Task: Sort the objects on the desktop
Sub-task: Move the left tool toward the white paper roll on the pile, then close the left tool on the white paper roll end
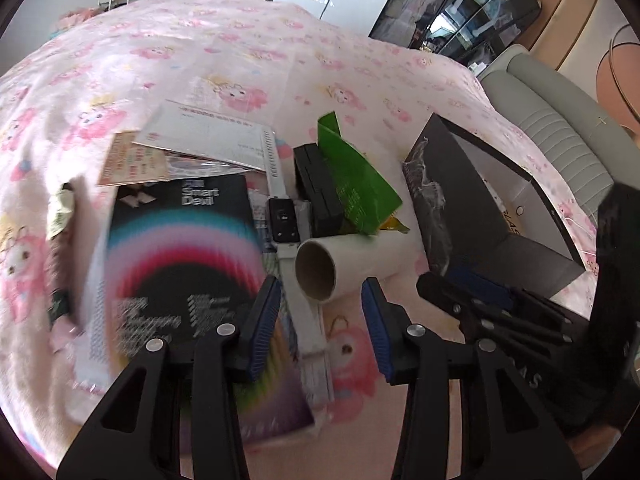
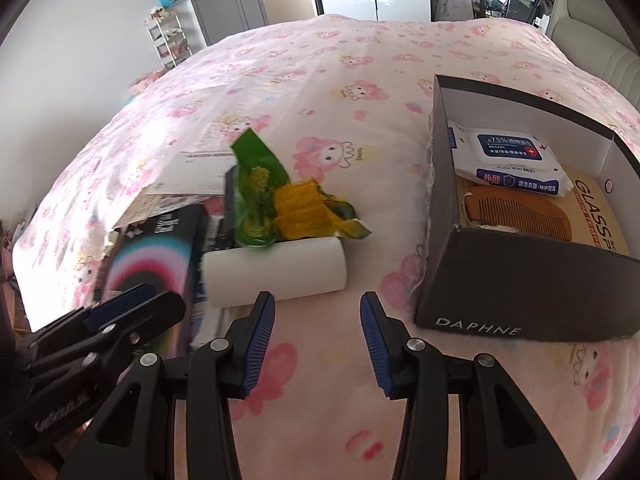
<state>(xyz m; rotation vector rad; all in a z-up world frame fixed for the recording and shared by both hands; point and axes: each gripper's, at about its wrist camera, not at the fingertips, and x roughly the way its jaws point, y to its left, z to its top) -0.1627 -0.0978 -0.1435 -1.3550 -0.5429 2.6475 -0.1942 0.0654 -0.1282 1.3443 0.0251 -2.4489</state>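
Bedsheet (image 2: 360, 80): pale pink, pink cartoon-character print. Roll (image 2: 280, 272): white. Wrapper (image 2: 256, 184): green, yellow inside. Box (image 2: 520, 288): black outside, white inside. Booklet (image 1: 180, 248): black, rainbow arc. Tong pads (image 2: 260, 344): blue.

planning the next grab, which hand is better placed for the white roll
Left, probably. The left tool points at the white roll's open end, empty. The right tool, also empty, faces bare sheet beside the black box, with the roll off to its left.

Readable text: "DAPHNE" on the near wall of the black box (image 2: 520, 292). "GLASS" on the tan pack (image 2: 596, 208) inside that box; "75%" on the wipes pack (image 2: 508, 152) above it. "Smart" on the black booklet (image 1: 176, 248) left of the box.
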